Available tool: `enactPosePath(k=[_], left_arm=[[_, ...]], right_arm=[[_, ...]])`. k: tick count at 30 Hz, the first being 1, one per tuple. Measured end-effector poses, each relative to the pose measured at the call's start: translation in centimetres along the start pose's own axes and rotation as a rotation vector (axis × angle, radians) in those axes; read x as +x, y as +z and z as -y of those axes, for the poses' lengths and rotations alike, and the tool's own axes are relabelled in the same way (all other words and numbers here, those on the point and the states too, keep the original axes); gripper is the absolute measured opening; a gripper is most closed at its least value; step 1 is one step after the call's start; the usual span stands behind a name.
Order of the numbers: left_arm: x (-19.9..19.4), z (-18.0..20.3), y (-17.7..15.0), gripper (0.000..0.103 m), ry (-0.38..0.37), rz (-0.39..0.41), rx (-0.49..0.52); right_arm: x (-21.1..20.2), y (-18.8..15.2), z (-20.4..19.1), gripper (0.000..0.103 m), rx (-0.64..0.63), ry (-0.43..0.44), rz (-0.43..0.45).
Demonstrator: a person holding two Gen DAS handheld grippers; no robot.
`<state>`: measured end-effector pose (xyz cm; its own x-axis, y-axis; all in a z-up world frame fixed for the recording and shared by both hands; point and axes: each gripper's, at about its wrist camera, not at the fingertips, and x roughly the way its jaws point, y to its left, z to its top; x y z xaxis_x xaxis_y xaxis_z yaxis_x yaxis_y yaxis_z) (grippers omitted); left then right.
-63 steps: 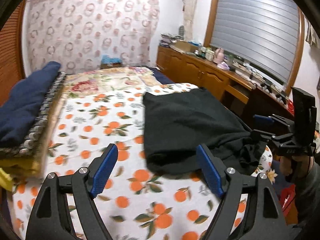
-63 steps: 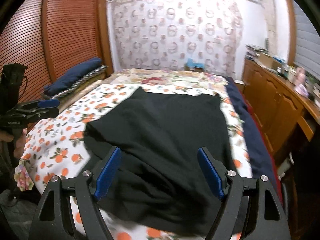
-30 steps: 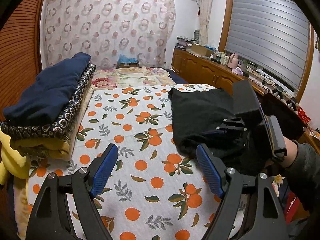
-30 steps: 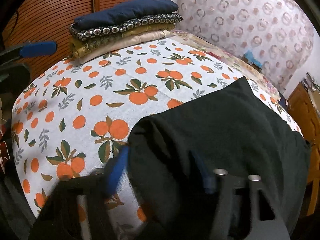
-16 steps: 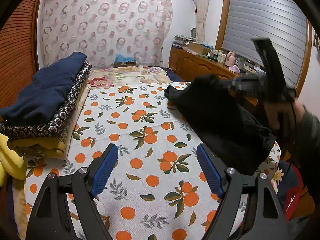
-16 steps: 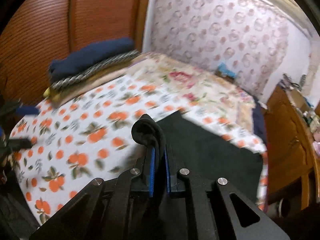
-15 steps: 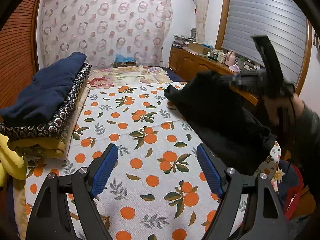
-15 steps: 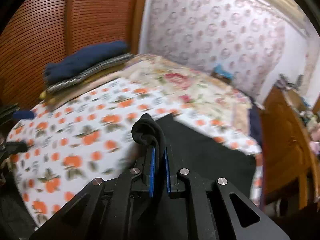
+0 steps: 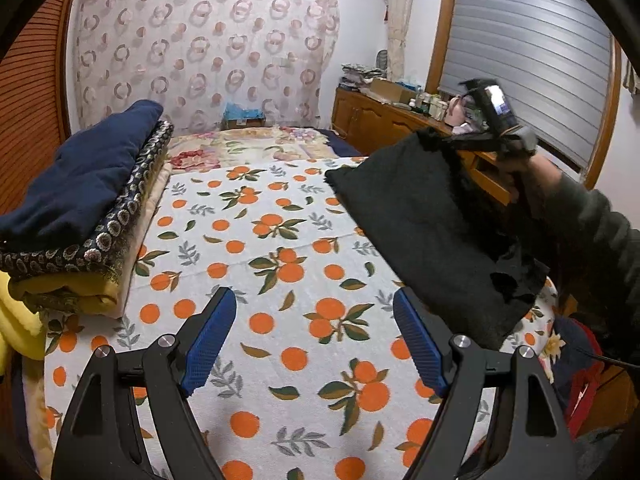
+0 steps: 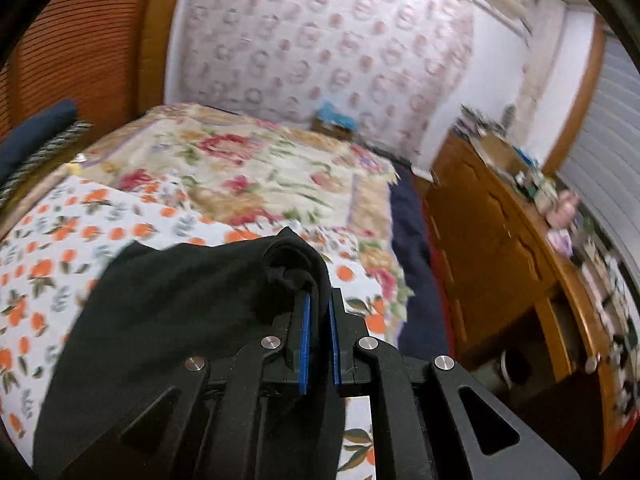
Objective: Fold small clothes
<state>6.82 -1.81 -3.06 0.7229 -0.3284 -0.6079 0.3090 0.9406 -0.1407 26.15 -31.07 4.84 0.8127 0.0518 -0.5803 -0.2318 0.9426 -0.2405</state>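
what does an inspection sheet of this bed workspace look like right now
surface: bed sheet with orange print, a floral cover beyond it
job's things: black garment, one end lifted off the sheet, the rest trailing down to the bed's right edge
clutter: stack of folded blankets at the bed's left side, navy one on top
grippers: left gripper open, over bare sheet, holding nothing; right gripper shut on a bunched edge of the garment
cables: a thin dark cord at the right edge, its ends out of view
surroundings: wooden cabinet with small items on top, patterned curtain, window blind, slatted wooden doors
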Motion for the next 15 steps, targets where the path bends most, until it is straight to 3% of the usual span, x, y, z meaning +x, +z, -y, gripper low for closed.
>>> enactPosePath(k=[4,6,8,15], left_arm=[[0.0,0.3,0.0,0.081,0.005,0.0,0.008],[0.1,0.5,0.1,0.081,0.006,0.001,0.007],[0.1,0.6,0.1,0.081,0.008,0.005,0.007],[1.3,1.8,-0.1,0.081,-0.002,-0.006,0.009]], right_arm=[[0.9,-0.2,-0.5,0.012,0.051,-0.071,-0.028],[0.4,0.0,-0.6,0.038,0.094,-0.08,-0.032],[-0.9,0.1,-0.8,0.045,0.137,-0.04,-0.017],[-8.6,-5.3,-4.1,0.047,0.117,0.106,0.037]])
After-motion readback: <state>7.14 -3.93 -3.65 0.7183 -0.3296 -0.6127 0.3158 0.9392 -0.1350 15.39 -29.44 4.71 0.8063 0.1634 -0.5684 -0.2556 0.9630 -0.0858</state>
